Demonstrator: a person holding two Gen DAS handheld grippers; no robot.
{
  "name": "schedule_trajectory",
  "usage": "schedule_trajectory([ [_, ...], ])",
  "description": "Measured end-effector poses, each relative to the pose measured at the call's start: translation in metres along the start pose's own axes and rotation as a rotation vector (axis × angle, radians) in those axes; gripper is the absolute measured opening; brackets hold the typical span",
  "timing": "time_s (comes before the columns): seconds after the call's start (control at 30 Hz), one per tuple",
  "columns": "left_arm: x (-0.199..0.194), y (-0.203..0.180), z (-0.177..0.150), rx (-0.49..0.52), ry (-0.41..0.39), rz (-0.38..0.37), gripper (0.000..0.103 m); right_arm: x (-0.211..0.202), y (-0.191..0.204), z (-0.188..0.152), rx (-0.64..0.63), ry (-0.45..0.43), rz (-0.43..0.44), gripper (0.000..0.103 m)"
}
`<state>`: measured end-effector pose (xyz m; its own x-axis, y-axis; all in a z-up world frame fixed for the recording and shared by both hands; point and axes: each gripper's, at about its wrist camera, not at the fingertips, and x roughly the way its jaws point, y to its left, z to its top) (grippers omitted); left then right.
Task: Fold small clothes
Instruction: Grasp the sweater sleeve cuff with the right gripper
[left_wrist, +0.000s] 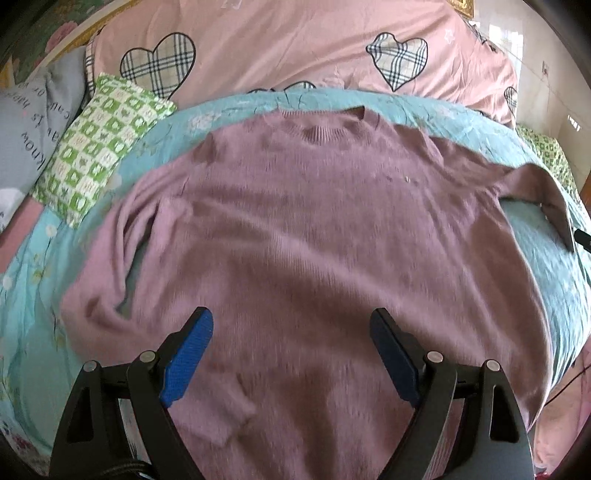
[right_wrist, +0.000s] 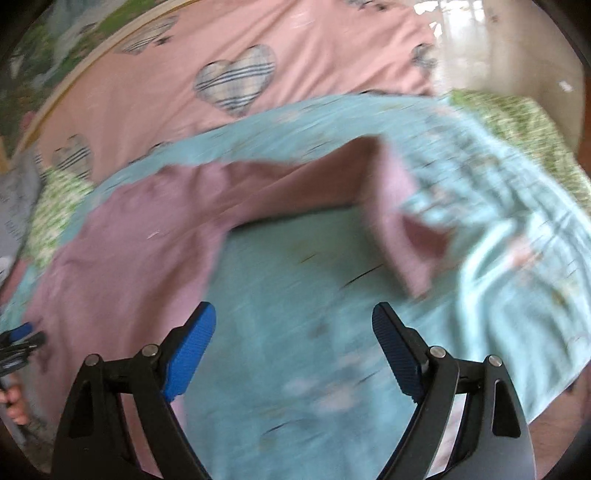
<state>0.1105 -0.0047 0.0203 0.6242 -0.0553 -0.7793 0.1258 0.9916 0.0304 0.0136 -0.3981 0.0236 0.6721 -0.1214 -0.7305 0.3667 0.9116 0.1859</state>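
A mauve knit sweater (left_wrist: 314, 240) lies flat, front up, on a light blue sheet (left_wrist: 546, 243), collar at the far side. Its left sleeve is folded along the body. Its right sleeve (right_wrist: 391, 206) stretches out to the right and bends back toward me at the cuff. My left gripper (left_wrist: 291, 325) is open and empty above the sweater's lower hem. My right gripper (right_wrist: 293, 321) is open and empty above the blue sheet, between the sweater body (right_wrist: 122, 258) and the bent sleeve. The right wrist view is motion-blurred.
A pink duvet with plaid hearts (left_wrist: 295, 48) lies beyond the sheet. A green checked pillow (left_wrist: 99, 144) and a grey lettered pillow (left_wrist: 33, 125) sit at the far left. The bed's right edge and the floor (right_wrist: 480, 48) lie at the far right.
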Motion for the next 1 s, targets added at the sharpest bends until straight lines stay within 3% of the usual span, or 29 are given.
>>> schedule_trajectory([
  [0.1,0.012,-0.003,0.020,0.014,-0.003,-0.005,0.088,0.016,-0.018,0.021,-0.014,0.002,-0.081,0.085],
  [0.17,0.019,-0.005,0.031,0.027,-0.003,0.007,0.088,0.032,-0.029,0.032,-0.025,0.029,-0.102,0.075],
  [0.3,0.029,-0.007,0.051,0.017,-0.007,-0.007,0.088,0.063,-0.046,0.045,-0.031,0.143,-0.123,0.008],
  [0.37,0.032,-0.007,0.055,0.010,-0.012,-0.018,0.088,0.050,-0.046,0.051,-0.039,0.118,-0.129,0.008],
  [0.47,0.039,-0.007,0.059,0.004,-0.001,-0.030,0.088,0.038,-0.029,0.066,-0.047,0.077,-0.052,0.008],
  [0.57,0.043,-0.001,0.058,-0.014,0.010,-0.055,0.088,0.027,0.016,0.091,-0.128,0.017,0.028,0.008],
  [0.67,0.038,0.009,0.056,-0.031,-0.005,-0.060,0.088,0.027,0.079,0.114,-0.209,-0.006,0.167,0.008],
  [0.83,0.035,0.033,0.050,-0.069,0.001,-0.062,0.088,0.054,0.199,0.135,-0.293,0.047,0.487,0.008],
  [1.0,0.035,0.055,0.042,-0.083,0.019,-0.038,0.088,0.094,0.303,0.119,-0.352,0.160,0.675,0.008],
])
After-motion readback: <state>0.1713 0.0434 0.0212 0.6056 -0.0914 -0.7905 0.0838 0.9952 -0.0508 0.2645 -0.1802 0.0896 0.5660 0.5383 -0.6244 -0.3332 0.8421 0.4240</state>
